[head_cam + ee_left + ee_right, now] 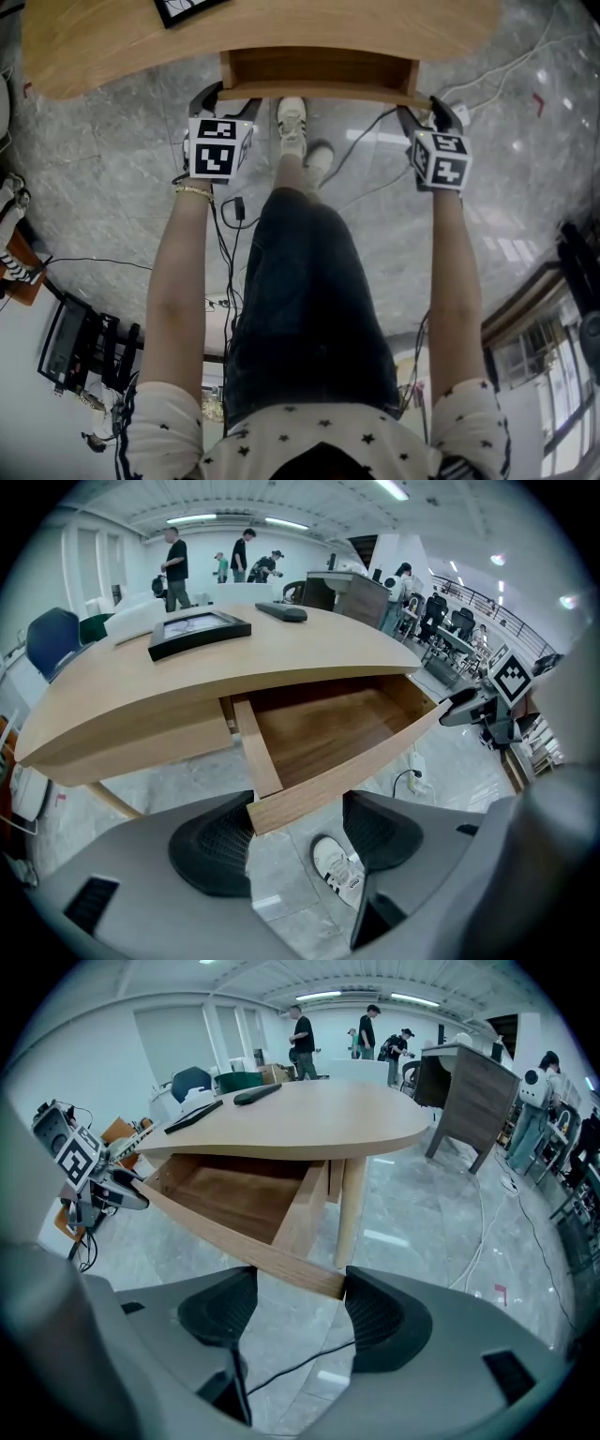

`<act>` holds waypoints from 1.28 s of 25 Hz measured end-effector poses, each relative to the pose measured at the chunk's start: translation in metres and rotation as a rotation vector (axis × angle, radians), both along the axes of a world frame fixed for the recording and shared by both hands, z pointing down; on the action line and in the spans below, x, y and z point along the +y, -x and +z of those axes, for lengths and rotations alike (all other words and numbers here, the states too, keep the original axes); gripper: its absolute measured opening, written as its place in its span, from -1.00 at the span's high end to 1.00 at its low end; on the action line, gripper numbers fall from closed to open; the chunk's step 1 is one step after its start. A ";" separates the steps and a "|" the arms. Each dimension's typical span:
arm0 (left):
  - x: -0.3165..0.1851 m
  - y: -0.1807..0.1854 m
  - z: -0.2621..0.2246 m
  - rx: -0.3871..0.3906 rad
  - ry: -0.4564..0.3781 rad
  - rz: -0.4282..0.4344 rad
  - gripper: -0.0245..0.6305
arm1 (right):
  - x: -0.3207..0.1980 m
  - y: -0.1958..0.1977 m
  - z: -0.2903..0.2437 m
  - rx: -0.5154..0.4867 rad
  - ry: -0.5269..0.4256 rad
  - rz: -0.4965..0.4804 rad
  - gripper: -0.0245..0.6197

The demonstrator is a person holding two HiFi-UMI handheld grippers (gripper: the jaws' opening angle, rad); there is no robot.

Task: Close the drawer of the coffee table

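Note:
The light wooden coffee table [103, 47] has its drawer [319, 73] pulled out toward me. The drawer is empty, its brown bottom [323, 726] bare. My left gripper [228, 100] is open at the left end of the drawer front [309, 794], whose corner sits between the pads of that gripper [295, 841]. My right gripper [424, 111] is open at the right end, where the front's corner [314, 1281] lies between the pads of that gripper [295, 1312]. Neither gripper is clamped on the board.
A black picture frame [197, 630] and a remote [281, 611] lie on the tabletop. My white shoe [337, 869] stands on the marble floor under the drawer. Cables [225, 244] and a power strip [417, 766] lie on the floor. A table leg [352, 1204] is beside the drawer.

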State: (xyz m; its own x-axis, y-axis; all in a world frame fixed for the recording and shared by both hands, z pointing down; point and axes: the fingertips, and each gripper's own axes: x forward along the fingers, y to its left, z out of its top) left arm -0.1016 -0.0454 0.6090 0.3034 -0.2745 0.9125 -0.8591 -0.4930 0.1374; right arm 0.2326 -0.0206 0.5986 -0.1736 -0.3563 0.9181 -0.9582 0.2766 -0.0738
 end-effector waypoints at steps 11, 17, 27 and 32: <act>-0.010 0.000 0.004 0.014 -0.004 -0.006 0.00 | -0.010 0.001 0.002 0.000 -0.007 0.002 0.01; -0.015 -0.003 0.000 0.016 -0.011 -0.010 -0.01 | -0.015 -0.001 -0.001 -0.002 -0.016 0.003 0.01; -0.024 -0.003 -0.001 0.022 -0.019 -0.017 -0.01 | -0.024 -0.002 -0.003 -0.001 -0.020 0.006 0.01; -0.029 -0.002 0.004 0.025 -0.018 -0.023 -0.01 | -0.029 0.000 0.001 -0.001 -0.020 0.006 0.01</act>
State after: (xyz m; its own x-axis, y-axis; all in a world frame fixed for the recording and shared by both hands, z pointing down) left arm -0.0999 -0.0743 0.6126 0.3198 -0.2982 0.8993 -0.8664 -0.4762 0.1502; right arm 0.2326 -0.0500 0.5999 -0.1723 -0.3753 0.9107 -0.9598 0.2718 -0.0696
